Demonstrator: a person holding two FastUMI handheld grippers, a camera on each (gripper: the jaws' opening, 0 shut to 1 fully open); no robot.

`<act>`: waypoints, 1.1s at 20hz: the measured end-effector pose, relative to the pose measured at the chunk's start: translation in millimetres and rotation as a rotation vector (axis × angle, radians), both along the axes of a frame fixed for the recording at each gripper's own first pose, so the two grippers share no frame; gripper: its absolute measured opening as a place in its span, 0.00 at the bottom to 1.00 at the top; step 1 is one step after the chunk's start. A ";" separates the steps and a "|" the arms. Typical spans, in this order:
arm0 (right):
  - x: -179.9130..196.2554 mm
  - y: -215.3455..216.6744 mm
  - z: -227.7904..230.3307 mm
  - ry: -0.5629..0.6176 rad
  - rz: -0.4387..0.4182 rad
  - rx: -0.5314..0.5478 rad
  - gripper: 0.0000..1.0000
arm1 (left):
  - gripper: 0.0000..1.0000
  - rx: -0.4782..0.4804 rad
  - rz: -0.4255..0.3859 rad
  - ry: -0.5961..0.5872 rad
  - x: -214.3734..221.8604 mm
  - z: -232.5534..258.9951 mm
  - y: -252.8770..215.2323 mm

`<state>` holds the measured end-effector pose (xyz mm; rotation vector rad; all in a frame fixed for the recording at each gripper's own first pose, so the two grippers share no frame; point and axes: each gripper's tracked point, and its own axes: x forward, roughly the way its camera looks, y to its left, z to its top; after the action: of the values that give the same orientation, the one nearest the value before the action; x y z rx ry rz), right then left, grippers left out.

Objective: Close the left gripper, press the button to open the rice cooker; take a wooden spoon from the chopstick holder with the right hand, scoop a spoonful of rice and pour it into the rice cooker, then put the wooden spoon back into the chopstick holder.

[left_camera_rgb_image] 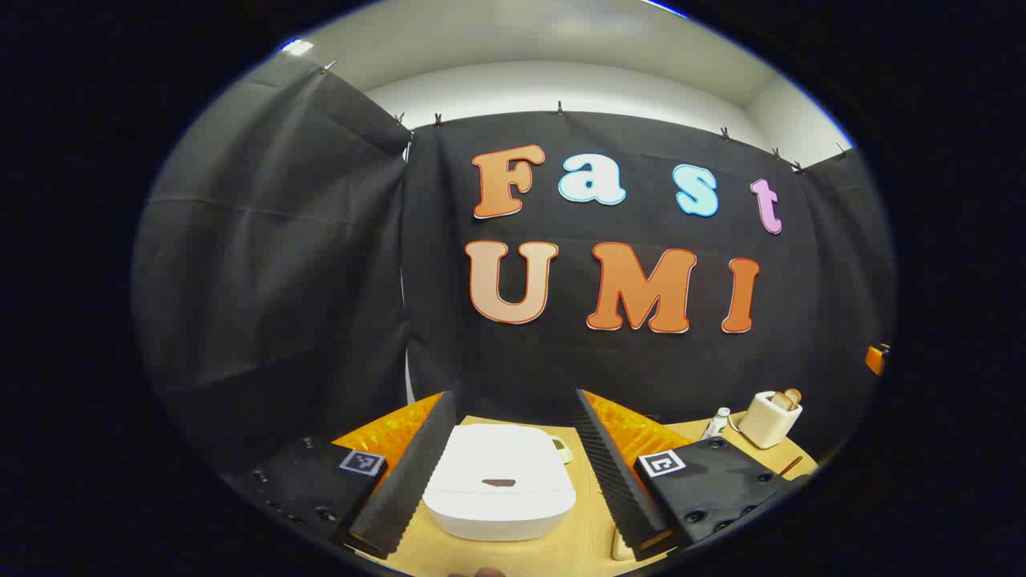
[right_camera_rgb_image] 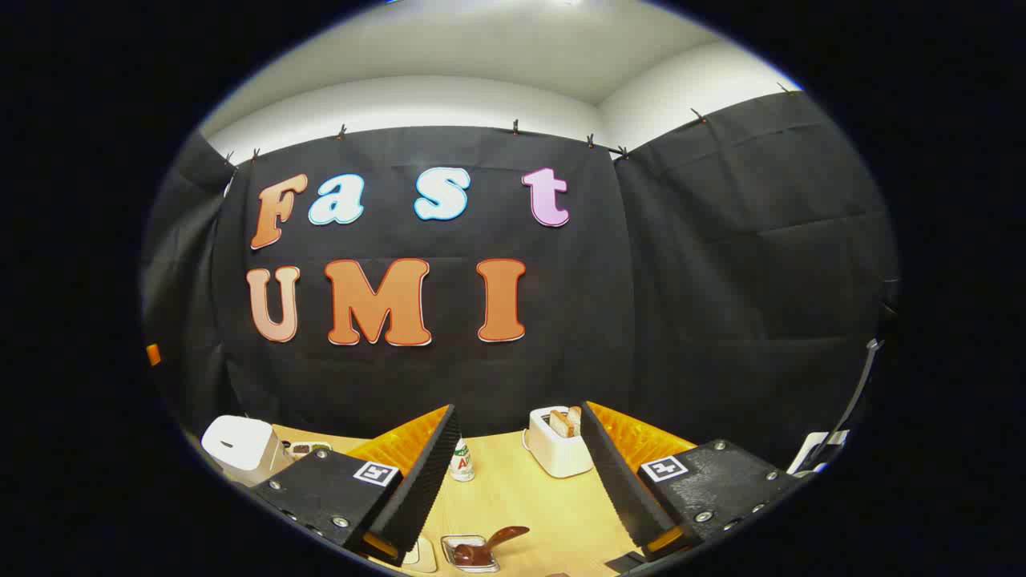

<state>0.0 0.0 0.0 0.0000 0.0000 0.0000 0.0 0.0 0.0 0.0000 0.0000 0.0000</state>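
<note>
White and smooth, the rounded plastic rice cooker (left_camera_rgb_image: 498,481) sat straight ahead of my left gripper (left_camera_rgb_image: 513,473) in the left gripper view, framed between its two black ribbed fingers (left_camera_rgb_image: 405,481), which stood wide apart with nothing in them. The cooker rested on the pale wooden table (left_camera_rgb_image: 593,529) with its lid down; a small dark slot on the lid faced me, and I could not tell for certain whether that was the button. Far off to the right stood a cream boxy toaster (left_camera_rgb_image: 768,418) with bread in it, and a small white bottle with a green cap (left_camera_rgb_image: 717,422) just beside it.

In the right gripper view, my right gripper (right_camera_rgb_image: 517,473) also had its jaws spread and empty. Low between them lay a dark brown spoon-shaped piece in a small clear square dish (right_camera_rgb_image: 473,551); whether this was the wooden spoon I could not say, and I could not make out a chopstick holder. The toaster sat ahead, the bottle nearer the left finger, and the cooker at the far left edge.

I judged the left gripper the nearer to the cooker: it needed to close, then descend onto the lid.
</note>
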 end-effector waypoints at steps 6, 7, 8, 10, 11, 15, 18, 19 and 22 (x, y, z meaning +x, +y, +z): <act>-8.8 4.5 -1.7 0.023 0.016 -0.026 0.94 | 0.99 0.014 0.003 0.016 -3.4 -5.1 6.6; -10.3 5.0 -1.0 0.024 0.019 -0.030 0.94 | 1.00 0.020 0.005 0.013 -4.0 -3.2 7.6; -11.7 5.6 0.1 0.021 0.023 -0.035 0.94 | 1.00 0.021 0.004 0.010 -5.4 -2.0 9.1; -13.1 5.4 3.0 0.016 0.023 -0.051 0.94 | 1.00 0.020 0.008 0.003 -7.3 1.3 11.8; -13.1 4.5 4.4 0.013 0.022 -0.060 0.94 | 1.00 0.021 0.010 0.003 -7.7 1.2 12.9; -18.4 3.4 11.1 0.010 0.029 -0.072 0.94 | 1.00 0.038 0.011 -0.012 -13.6 12.8 12.7; -22.4 -0.3 16.3 0.003 0.032 -0.070 0.94 | 1.00 0.042 0.010 -0.030 -18.3 21.7 12.1; -23.7 -0.9 18.2 -0.003 0.031 -0.073 0.94 | 1.00 0.037 0.007 -0.031 -20.3 21.4 12.2; -25.5 -1.0 19.1 -0.009 0.031 -0.076 0.94 | 0.99 0.036 0.015 -0.026 -23.2 18.5 15.6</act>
<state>-25.5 -1.0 19.1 -0.0760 -0.0086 0.0311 -23.2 15.6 18.5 0.0362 -0.0261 0.0146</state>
